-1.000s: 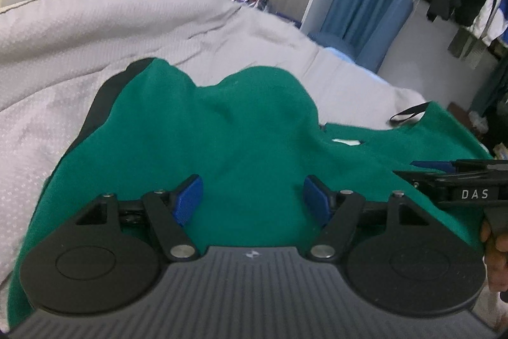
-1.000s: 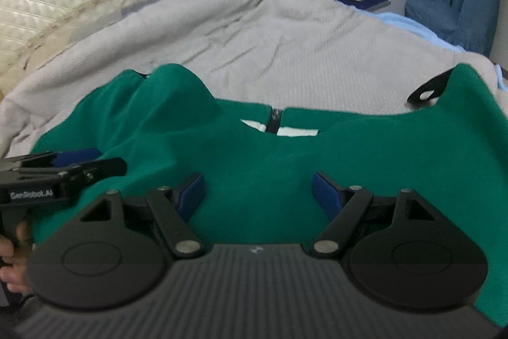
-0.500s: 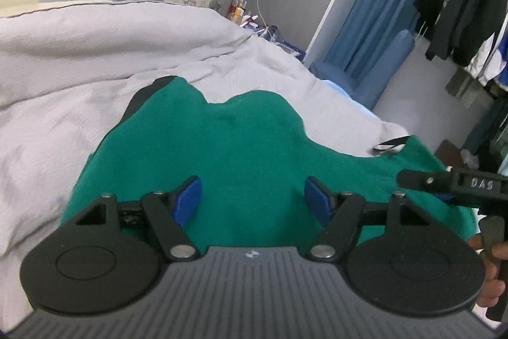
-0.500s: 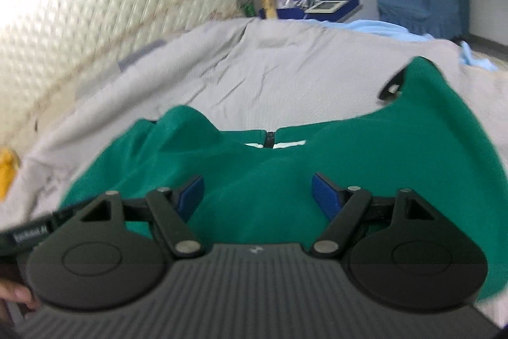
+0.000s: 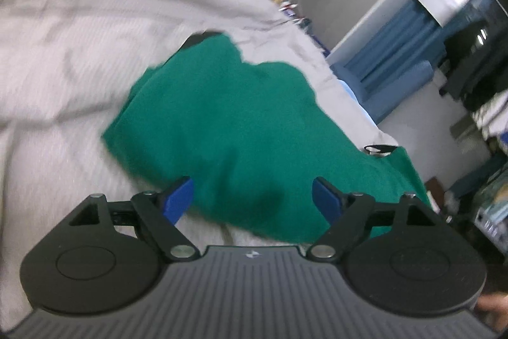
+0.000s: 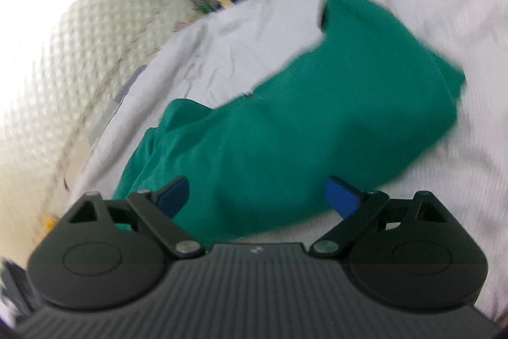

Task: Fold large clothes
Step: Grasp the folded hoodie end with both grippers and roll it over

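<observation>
The left gripper has its blue fingers spread wide and clear of the cloth; its jaws have just been opening, with nothing pinched between them. The right gripper likewise stands wide, its jaws having just opened further, holding nothing. Just beyond both lies the green garment, bunched on the grey bed cover. Farther off are a quilted headboard and blue curtains; both views are blurred.
</observation>
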`<state>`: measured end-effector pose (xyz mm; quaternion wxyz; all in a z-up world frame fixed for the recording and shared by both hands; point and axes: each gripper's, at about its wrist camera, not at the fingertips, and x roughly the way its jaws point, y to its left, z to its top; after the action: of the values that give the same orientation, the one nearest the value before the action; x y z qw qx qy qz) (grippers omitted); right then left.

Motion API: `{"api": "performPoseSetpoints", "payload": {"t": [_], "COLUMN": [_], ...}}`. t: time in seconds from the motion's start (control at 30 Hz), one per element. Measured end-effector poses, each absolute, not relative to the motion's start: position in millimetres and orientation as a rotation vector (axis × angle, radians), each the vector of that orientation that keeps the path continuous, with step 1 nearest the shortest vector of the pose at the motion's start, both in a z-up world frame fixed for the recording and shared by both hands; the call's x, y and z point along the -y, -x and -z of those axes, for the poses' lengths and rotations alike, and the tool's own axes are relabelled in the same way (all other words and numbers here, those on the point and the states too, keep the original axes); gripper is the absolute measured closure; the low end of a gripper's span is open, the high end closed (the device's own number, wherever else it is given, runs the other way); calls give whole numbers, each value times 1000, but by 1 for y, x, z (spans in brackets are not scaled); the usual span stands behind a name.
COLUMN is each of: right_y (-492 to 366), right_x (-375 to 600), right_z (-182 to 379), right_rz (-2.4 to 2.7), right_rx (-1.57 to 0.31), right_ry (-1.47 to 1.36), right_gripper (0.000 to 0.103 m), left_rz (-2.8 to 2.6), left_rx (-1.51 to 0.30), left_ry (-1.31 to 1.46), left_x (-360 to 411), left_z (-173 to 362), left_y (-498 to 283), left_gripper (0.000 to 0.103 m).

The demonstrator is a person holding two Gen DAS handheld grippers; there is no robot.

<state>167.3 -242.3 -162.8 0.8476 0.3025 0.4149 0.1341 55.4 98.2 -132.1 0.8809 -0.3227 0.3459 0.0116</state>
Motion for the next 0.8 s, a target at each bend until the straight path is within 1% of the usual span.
{"api": "performPoseSetpoints", "payload": {"t": [0.03, 0.2, 0.3, 0.37, 0.43, 0.57, 0.7, 0.8], "right_y": [-170, -184, -197, -203, -206, -208, -207, -202], "right_x": [245, 249, 253, 257, 259, 259, 262, 267], "right_z": [170, 194, 217, 231, 238, 234, 229, 226], "right_rz": [-279, -271, -268, -241, -248, -266, -314, -331], "right_rx": [-903, -974, -1025, -1041, -1040, -985, -920, -885], "right_ry": [-686, -848, -995, -1095, -1178, -1238, -1288, -1318], "right_gripper": [9, 9, 9, 7, 6, 6, 6, 6], "left_rz": [-33, -40, 32, 60, 77, 105, 158, 180], "left_rx": [-733, -793, -769, -765, -763, -735, -637, -604], "left_ry": [710, 876, 1029, 1118, 1174, 1243, 1296, 1290], "left_x": [-102, -122, -133, -139, -141, -147, -150, -151], "left_z": [138, 167, 186, 198, 206, 210, 204, 200], "left_y": [-55, -68, -77, -82, -87, -92, -87, -87], "left_gripper": [14, 12, 10, 7, 5, 5, 5, 6]}}
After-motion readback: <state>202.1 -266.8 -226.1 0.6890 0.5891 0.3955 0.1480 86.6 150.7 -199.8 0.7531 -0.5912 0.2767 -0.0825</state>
